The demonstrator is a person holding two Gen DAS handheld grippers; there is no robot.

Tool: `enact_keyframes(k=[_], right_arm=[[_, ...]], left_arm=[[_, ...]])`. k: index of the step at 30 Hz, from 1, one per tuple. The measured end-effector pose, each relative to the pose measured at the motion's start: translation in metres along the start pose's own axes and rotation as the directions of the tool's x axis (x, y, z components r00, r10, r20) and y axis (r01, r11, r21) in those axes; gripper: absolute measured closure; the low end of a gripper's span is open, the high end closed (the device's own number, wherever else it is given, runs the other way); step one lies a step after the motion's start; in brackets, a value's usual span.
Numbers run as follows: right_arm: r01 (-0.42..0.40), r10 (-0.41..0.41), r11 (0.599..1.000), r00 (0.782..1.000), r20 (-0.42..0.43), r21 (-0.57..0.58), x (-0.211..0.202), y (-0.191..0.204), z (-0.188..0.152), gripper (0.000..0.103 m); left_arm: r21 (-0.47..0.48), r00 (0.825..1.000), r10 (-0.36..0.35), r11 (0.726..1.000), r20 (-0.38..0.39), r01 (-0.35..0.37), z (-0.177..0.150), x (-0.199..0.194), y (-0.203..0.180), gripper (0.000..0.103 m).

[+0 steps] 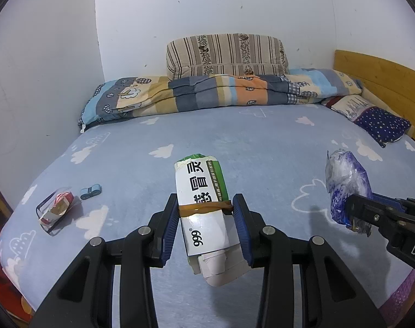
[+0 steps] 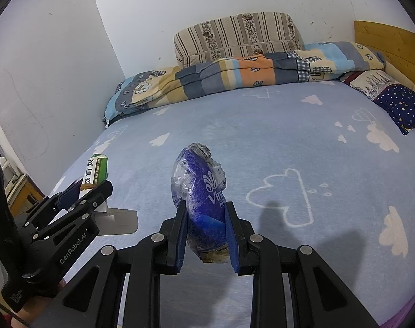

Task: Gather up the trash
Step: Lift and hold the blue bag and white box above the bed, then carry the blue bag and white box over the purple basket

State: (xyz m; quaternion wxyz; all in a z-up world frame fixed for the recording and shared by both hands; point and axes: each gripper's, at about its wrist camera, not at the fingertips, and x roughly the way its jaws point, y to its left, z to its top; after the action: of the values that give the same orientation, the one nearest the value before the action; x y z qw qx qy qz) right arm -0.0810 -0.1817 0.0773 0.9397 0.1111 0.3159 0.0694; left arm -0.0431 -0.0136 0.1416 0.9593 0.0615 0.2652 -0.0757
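My left gripper [image 1: 204, 205] is shut on a white and green medicine box [image 1: 202, 191] bound with a brown band, held above the bed. My right gripper [image 2: 204, 210] is shut on a crumpled blue and clear plastic wrapper [image 2: 202, 186]. The left wrist view shows that wrapper [image 1: 344, 180] at the right with the right gripper's dark fingers [image 1: 365, 213] on it. The right wrist view shows the box [image 2: 94, 170] at the left in the left gripper [image 2: 83, 191]. On the sheet at the left lie a clear packet with red and white contents [image 1: 56, 210] and a small blue piece [image 1: 90, 191].
The bed [image 1: 234, 142] has a pale blue cloud-print sheet. A folded patchwork quilt [image 1: 207, 93] and a striped cushion [image 1: 226, 54] lie along the far wall. A starry pillow [image 1: 379, 124] sits by the wooden headboard [image 1: 382, 82] at the right.
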Motion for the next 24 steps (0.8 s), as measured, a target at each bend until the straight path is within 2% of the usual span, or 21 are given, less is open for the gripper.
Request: enact_keyframes(k=[13,19,24], right_arm=[[-0.001,0.000,1.000,1.000,0.021,0.027,-0.008,-0.003,0.004,0.076],[0.005,-0.011,0.997,0.997,0.081,0.080,-0.047,-0.021,0.008,0.076],[0.002,-0.021,0.985,0.994,0.108,0.170,-0.097,-0.057,-0.007,0.076]], left_arm=[[0.022,1.000,-0.024,0.999,0.004,0.024,-0.004,-0.006,-0.012,0.065],[0.049,0.993,-0.116,0.992,0.002,0.116,-0.007,-0.018,-0.037,0.065],[0.092,0.968,-0.251,0.963,-0.024,0.252,-0.017,-0.035,-0.074,0.065]])
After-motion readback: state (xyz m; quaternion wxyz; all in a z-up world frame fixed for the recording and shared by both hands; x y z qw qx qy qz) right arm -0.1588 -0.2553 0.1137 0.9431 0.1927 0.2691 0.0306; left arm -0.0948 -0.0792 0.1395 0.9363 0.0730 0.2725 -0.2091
